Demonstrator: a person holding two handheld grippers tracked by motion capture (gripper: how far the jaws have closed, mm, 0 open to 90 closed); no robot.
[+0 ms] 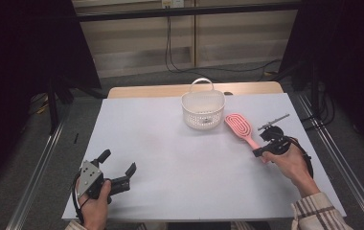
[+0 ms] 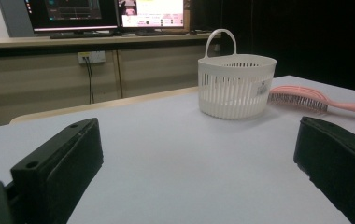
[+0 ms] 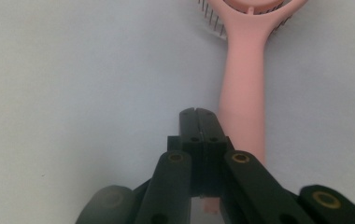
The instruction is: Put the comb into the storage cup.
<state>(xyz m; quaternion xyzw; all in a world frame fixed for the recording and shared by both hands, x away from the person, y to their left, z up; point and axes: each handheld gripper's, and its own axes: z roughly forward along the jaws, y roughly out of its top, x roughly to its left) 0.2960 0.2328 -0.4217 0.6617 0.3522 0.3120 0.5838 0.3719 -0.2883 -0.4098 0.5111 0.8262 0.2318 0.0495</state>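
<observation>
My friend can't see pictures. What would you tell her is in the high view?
A person sits at a white table holding a black tool in each hand. The right tool is shut at the handle end of a pink hairbrush, beside a white basket; the left tool rests open.

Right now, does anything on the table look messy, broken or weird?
Nothing stands out. The white plastic slotted basket stands upright, the pink hairbrush lies flat beside it, and nothing looks spilled or broken on the pale grey table.

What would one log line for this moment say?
left gripper: open, empty, resting on table | right gripper: shut, over brush handle, grip unclear | basket: upright beside brush
</observation>
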